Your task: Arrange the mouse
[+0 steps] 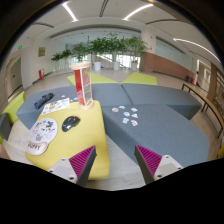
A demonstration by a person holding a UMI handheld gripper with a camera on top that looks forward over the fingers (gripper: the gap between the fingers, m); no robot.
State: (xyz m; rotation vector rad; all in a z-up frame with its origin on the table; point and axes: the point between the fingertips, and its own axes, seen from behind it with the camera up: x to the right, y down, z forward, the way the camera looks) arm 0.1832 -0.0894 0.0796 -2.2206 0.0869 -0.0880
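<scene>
1. The gripper [117, 163] has its 2 fingers spread wide apart with nothing between them; it is released and hangs above the tables.
2. Each finger carries a magenta pad [83, 160] on its inner face, and the 2 pads face each other across an empty gap.
3. Below that gap and ahead of the fingers lies a grey table [165, 130], reaching away toward 1 o'clock.
4. Several small white pieces [126, 115] are scattered on the grey table at about 12 o'clock from the fingers.
5. A yellow table [88, 128] sits at about 11 o'clock, touching the grey one along its side.
6. The black mouse [70, 123] rests on the yellow table at about 10 o'clock, well apart from both fingers.
7. Just beside the mouse, toward 9 o'clock, lies a round white patterned object [43, 128]; what it is cannot be told.
8. Beyond the mouse, a red and white upright stand [83, 85] rises from the yellow table at about 11 o'clock.
9. Far off at 12 o'clock, green indoor trees [105, 47] stand under long ceiling light strips [138, 12].
</scene>
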